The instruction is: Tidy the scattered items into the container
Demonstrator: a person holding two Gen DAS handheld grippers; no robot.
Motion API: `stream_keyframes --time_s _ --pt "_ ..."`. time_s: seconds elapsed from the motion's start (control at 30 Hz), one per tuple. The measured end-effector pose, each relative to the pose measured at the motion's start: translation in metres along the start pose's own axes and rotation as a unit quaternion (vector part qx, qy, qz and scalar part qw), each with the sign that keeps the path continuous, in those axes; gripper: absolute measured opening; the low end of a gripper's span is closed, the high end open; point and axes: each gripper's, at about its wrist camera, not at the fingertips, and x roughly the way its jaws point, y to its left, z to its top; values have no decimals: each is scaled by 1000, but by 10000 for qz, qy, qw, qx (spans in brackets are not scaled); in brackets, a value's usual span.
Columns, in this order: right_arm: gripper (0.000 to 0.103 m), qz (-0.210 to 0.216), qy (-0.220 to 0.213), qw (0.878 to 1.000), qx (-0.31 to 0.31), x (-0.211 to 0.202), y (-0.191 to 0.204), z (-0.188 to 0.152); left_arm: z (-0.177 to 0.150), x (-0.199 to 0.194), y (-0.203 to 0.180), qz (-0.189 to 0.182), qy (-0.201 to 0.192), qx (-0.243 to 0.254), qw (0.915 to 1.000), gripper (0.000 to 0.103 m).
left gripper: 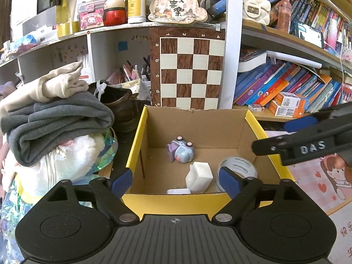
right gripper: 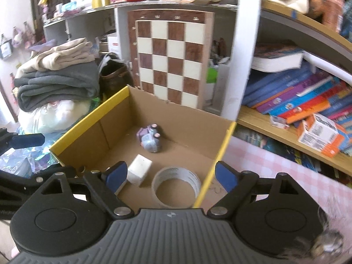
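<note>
An open cardboard box with yellow rims (left gripper: 140,132) (right gripper: 88,118) stands ahead of both grippers. Inside lie a purple-blue toy car (left gripper: 181,149) (right gripper: 150,137), a white block (left gripper: 199,176) (right gripper: 139,168), a grey tape roll (left gripper: 238,168) (right gripper: 177,183) and a small white flat item (left gripper: 178,191) at the near wall. My left gripper (left gripper: 175,181) is open and empty over the box's near rim. My right gripper (right gripper: 170,179) is open and empty above the box's right side; it also shows at the right of the left wrist view (left gripper: 308,140).
Folded grey and beige clothes (left gripper: 59,118) (right gripper: 57,81) sit piled on bags left of the box. A brown shoe (left gripper: 123,107) and a chessboard (left gripper: 189,70) stand behind it. Shelves of books (left gripper: 286,88) (right gripper: 297,96) are to the right, above a pink checked cloth (right gripper: 275,167).
</note>
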Motion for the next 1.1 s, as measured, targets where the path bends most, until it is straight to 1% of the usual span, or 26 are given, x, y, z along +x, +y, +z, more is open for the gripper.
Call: stream_keyframes --time_s 0.13,0.33,0.6,1.1 --pt "89 -151 -5 9997 168 -9 -4 -12 -2 2 -3 1 78 47 10000 95" --pt "90 -232 144 9995 177 -12 -1 -31 -4 5 -9 3 194 118 9997 95" --pt "91 -343 322 9988 111 -11 8 -51 -11 6 -13 13 344 75 9994 95" --pt "93 -448 351 9982 207 -16 3 -57 -17 8 -15 147 531 -47 9985 96"
